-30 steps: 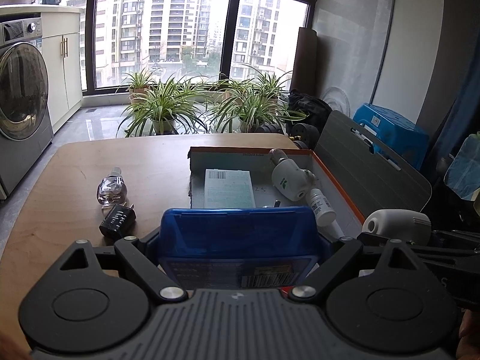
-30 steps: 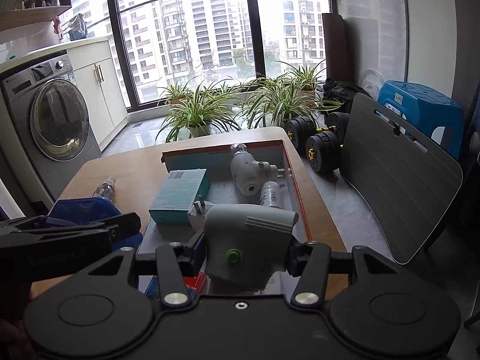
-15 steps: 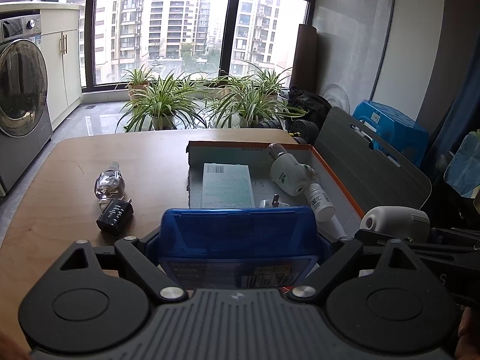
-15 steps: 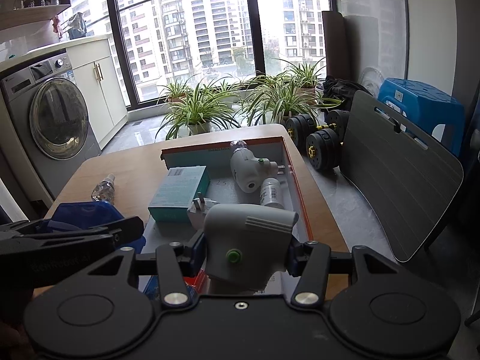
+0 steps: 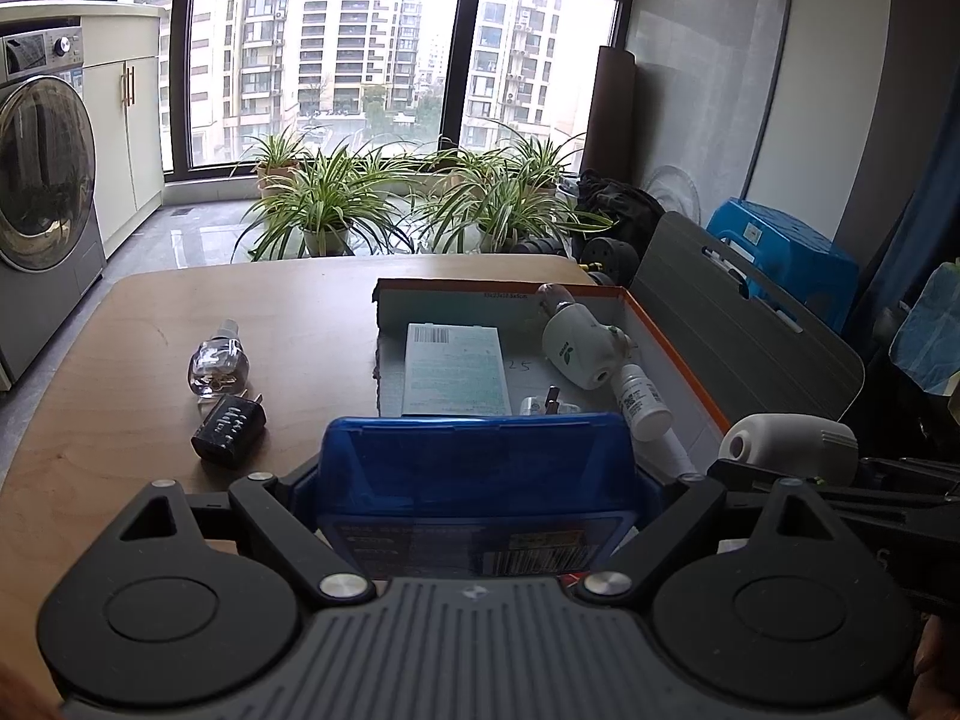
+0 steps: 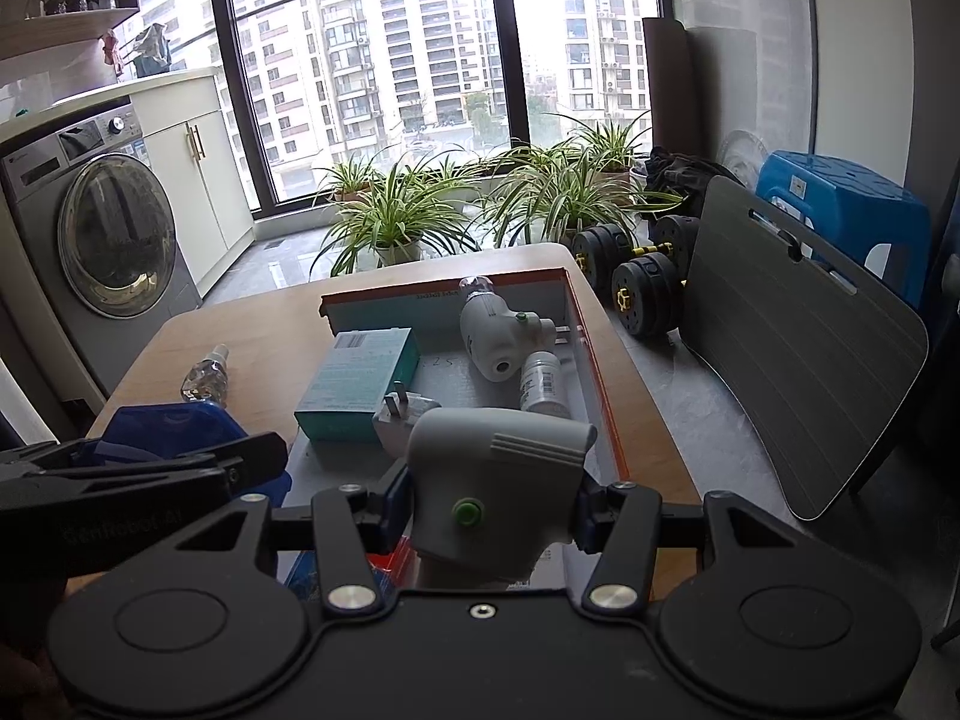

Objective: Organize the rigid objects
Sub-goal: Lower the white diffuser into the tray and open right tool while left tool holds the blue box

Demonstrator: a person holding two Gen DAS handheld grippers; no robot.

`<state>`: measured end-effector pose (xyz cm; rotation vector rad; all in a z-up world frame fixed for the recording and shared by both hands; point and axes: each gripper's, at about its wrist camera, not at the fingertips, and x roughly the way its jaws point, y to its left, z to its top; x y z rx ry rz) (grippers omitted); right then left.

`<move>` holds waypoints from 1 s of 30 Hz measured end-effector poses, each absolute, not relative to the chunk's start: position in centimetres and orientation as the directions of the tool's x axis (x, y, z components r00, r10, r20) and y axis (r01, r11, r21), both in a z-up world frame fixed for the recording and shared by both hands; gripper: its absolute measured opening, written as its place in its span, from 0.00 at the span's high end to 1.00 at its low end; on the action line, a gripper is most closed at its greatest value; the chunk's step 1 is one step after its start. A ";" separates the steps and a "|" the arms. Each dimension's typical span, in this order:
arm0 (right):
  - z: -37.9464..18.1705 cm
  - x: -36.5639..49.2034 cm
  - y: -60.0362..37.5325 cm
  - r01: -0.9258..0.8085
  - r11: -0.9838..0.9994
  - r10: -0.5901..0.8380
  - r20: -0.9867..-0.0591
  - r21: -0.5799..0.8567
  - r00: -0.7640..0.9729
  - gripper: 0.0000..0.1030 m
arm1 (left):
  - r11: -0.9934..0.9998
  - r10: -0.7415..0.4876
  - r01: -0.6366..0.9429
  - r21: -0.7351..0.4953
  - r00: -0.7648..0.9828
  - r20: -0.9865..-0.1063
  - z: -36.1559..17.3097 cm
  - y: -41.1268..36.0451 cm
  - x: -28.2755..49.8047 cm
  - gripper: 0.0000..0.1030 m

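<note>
The left tool [image 5: 477, 498] is clenched on a translucent blue plastic case [image 5: 474, 474] with a barcode label along its near edge, held above the near part of the wooden tabletop [image 5: 150, 324]. The right tool [image 6: 495, 516] grasps a light grey plastic device with a small green button [image 6: 498, 480], its ribbed upper part pointing away from the camera. From the left wrist view that device [image 5: 786, 450] shows to the right of the blue case, above the near right corner of the box.

On the tabletop lies a shallow cardboard box with an orange rim [image 5: 672, 354]. Inside it a flat teal carton [image 5: 456, 369] lies at the left, a white plug adapter [image 6: 405, 414] just beside its near end. At the right of the box lies a white plug-in device with a clear bottle screwed to it [image 5: 579, 348], and touching it, nearer, a small white labelled bottle [image 5: 642, 402].

Outside the box, to its left, a small clear glass bottle [image 5: 217, 363] stands on the tabletop, with a black plug adapter [image 5: 228, 429] just beside it on the near side.

Beyond the tabletop stand potted spider plants [image 5: 324, 204] by the window and a washing machine [image 6: 108, 234] at the left.
</note>
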<state>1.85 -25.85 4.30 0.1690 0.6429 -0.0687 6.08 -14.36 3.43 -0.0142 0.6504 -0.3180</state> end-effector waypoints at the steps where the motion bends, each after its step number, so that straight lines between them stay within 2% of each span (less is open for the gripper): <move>1: 4.3 1.9 -25.8 0.116 0.984 -0.011 -0.602 0.136 0.799 0.41 | 0.951 -0.295 0.286 -0.112 0.749 -0.593 3.4 -14.4 6.1 0.09; 30: 4.3 2.4 -26.0 0.117 0.984 -0.010 -0.604 0.137 0.797 0.41 | 0.951 -0.297 0.288 -0.112 0.748 -0.594 3.3 -14.5 6.2 0.09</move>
